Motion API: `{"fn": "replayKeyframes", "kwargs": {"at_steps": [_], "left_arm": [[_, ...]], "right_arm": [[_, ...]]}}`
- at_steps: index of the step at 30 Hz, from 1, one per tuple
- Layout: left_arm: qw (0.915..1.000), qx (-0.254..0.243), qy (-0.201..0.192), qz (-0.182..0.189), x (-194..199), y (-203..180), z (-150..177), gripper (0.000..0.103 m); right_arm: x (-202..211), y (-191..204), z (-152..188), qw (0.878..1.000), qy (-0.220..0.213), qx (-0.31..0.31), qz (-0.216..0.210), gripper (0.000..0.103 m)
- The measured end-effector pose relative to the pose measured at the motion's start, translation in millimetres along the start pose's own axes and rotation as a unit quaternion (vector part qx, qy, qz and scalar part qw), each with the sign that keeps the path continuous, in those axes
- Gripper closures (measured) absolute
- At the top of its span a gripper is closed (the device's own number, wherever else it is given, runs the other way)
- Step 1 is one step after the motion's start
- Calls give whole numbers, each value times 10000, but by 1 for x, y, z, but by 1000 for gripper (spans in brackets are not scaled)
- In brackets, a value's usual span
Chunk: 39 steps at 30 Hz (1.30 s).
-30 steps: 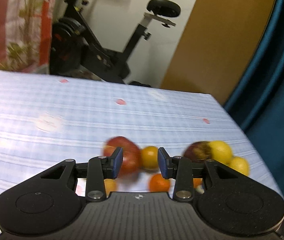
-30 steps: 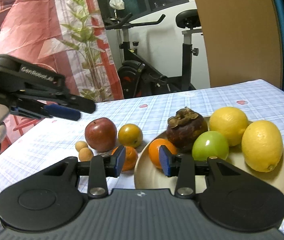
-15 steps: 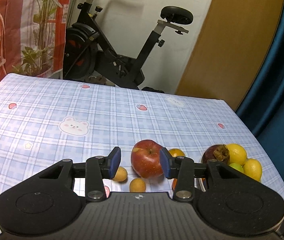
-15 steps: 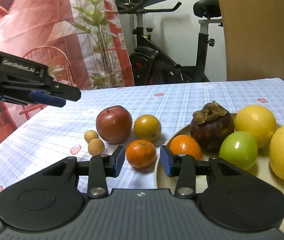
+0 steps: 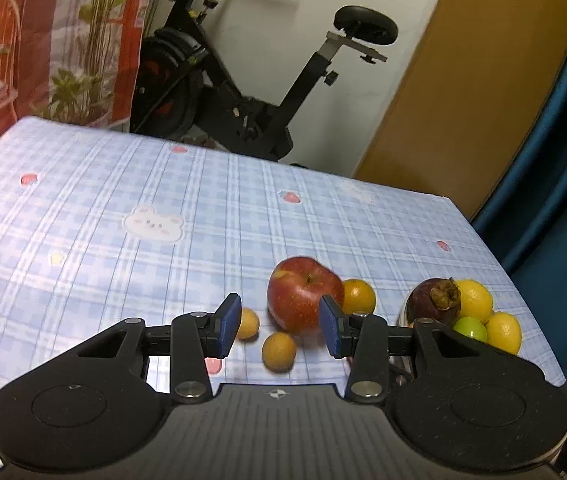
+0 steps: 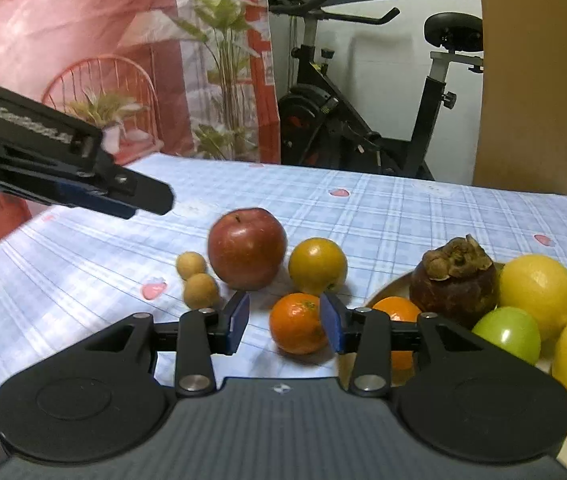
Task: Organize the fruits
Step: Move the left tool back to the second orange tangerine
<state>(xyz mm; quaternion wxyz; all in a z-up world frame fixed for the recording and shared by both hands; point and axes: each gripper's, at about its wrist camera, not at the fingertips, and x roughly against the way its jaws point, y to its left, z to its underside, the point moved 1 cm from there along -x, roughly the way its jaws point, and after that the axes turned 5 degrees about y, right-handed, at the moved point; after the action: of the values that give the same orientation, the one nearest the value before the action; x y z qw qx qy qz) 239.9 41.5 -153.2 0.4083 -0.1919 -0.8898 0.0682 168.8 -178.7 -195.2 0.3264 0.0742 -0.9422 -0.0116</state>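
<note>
Both claws are held partly open and empty: the left gripper [image 5: 279, 326] is aimed at the round red apple [image 5: 304, 294], the right gripper [image 6: 284, 322] at the small orange mandarin [image 6: 298, 323] on the checked tablecloth [image 6: 403, 216], just beside the beige plate [image 6: 383, 296], seemingly for loading.

— How do the two tools stand?
— The left tool [image 5: 279, 326] tilts downward, blue pads parted with nothing pressed between them. The right tool [image 6: 284, 323] tilts down too, jaws apart, gripping nothing. The left one hangs up and to its left.
</note>
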Motion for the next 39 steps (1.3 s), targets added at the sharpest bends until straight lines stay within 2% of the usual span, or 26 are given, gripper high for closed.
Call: {"fn": "replayKeyframes", "kwargs": {"at_steps": [4, 6, 13, 18, 20, 24, 31, 33, 39], "left_arm": [[9999, 127, -14, 17, -1, 6, 0, 58], [9999, 127, 19, 52, -2, 7, 2, 58], [9995, 221, 58, 198, -7, 9, 5, 58], [9991, 361, 44, 235, -8, 14, 6, 58], [9989, 389, 56, 254, -9, 14, 6, 58], [9985, 420, 81, 336, -9, 15, 7, 58], [9977, 486, 144, 460, -10, 17, 12, 58], [9976, 460, 155, 495, -9, 16, 13, 58], [9971, 333, 207, 646, -10, 6, 18, 58]], "right_arm": [[-12, 2, -2, 9996, 98, 175, 211, 52], [-13, 0, -2, 9997, 87, 131, 176, 50], [8, 12, -1, 9985, -88, 24, -531, 53], [4, 7, -8, 9999, -58, 153, -43, 52], [-9, 5, -7, 9994, 214, 255, 14, 50], [-15, 7, -5, 9988, 259, 389, 132, 50], [-26, 22, 0, 9915, 401, 1036, 684, 53], [-25, 22, 2, 9913, 331, 1019, 762, 64], [-16, 26, 8, 9931, 299, 944, 623, 65]]}}
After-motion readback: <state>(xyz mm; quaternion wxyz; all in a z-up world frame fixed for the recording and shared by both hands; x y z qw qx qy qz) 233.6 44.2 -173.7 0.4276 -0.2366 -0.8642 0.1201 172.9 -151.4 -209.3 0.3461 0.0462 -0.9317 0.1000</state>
